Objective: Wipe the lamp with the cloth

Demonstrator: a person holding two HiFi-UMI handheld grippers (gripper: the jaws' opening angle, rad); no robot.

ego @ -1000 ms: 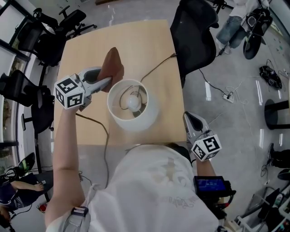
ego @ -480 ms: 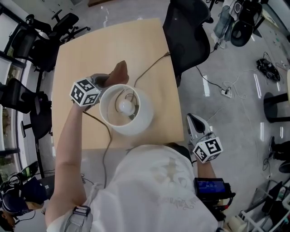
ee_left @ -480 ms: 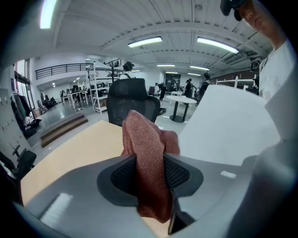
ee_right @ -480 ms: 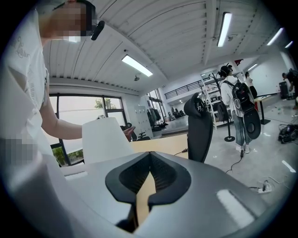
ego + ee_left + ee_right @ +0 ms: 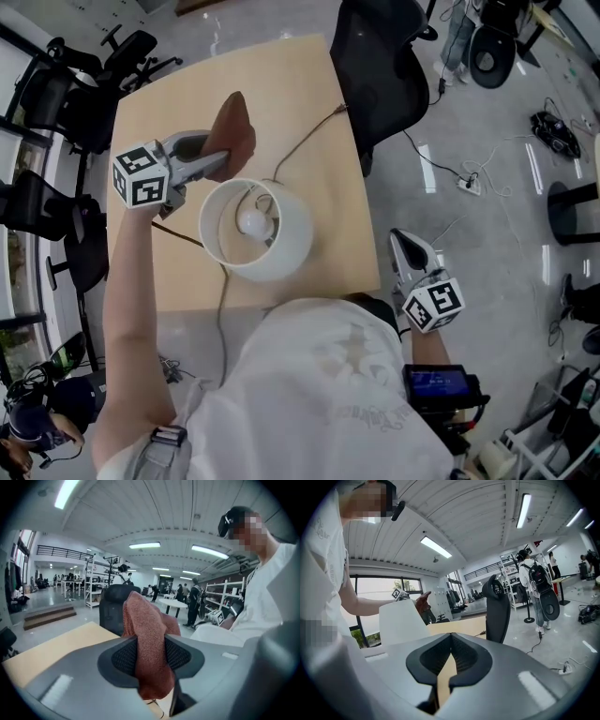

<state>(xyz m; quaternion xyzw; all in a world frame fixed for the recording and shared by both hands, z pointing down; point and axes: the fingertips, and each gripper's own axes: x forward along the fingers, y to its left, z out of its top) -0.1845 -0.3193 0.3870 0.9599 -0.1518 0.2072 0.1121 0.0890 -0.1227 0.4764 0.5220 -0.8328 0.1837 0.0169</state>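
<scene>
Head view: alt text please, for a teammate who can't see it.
From above, the left gripper holds a brown cloth beside a white lamp on a wooden table. The right gripper, shut and empty, is off the table's right edge.

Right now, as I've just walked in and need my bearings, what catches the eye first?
A white lamp stands midway on the table, its bulb in plain sight. Just beyond it, the left gripper is shut on a reddish-brown cloth. The right gripper hangs shut and empty off the table's right edge.
</scene>
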